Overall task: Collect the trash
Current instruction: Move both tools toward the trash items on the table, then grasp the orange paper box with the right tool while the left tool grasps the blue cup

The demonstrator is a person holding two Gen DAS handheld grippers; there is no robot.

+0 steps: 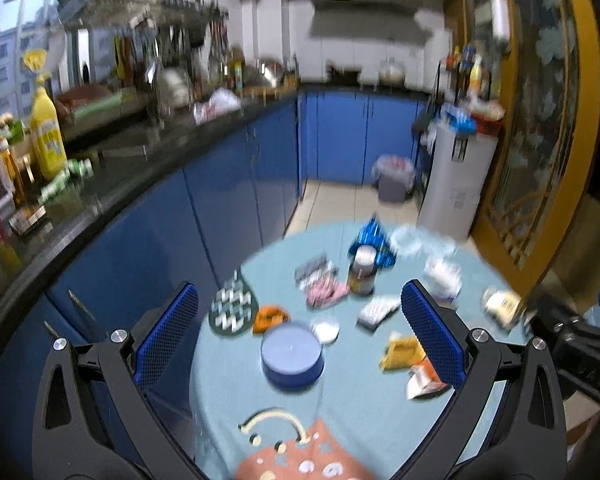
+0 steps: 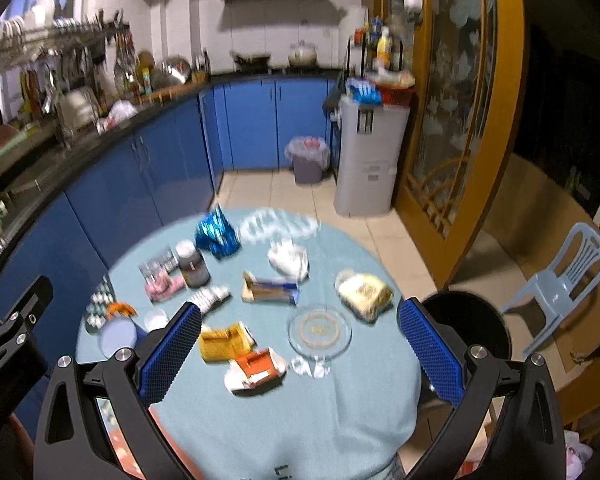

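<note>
Left gripper and right gripper, both spread wide and empty, hover above the round table, apparently surveying. Trash lies scattered mid-table: orange wrapper, yellow packet. The near tabletop is bare for approach; lined bin stands well apart on the floor.

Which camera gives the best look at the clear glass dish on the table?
The right wrist view. The glass dish lies there in full between the open fingers of the right tool, near the orange wrapper. In the left wrist view I cannot find the dish; that side of the table is hidden behind a tool finger.
</note>
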